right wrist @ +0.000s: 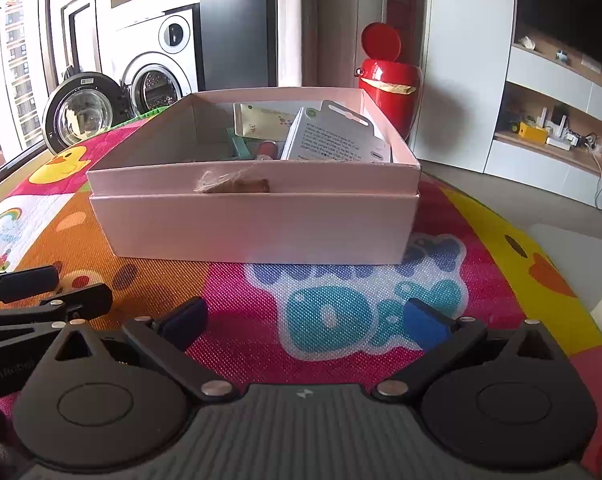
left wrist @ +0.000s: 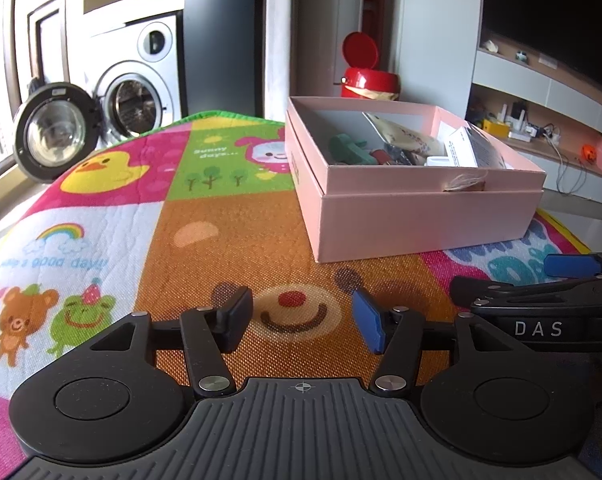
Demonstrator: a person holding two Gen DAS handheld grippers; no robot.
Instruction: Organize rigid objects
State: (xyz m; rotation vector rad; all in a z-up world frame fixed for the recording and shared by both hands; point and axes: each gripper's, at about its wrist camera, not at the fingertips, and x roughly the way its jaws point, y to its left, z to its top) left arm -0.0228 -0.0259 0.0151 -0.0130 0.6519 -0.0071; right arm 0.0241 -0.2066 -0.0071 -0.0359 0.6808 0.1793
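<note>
Both hand-held grippers, left [left wrist: 301,322] and right [right wrist: 303,322], are open and empty near the pink box [right wrist: 253,220], so a bump could push it.

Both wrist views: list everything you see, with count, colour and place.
Box: one, pink, open, on the mat.
Packets: several, white and beige, inside the box.
Toy pieces: a few, green and red, inside the box.
Mat: one, multicoloured cartoon print, under everything.
Bin: one, red, lid up, behind the box.
Washer: one, silver, door open, far left.
Shelves: white, far right, small clutter.
Left tool: open, empty, over the mat.
Right tool: open wide, empty, facing the box.
</note>
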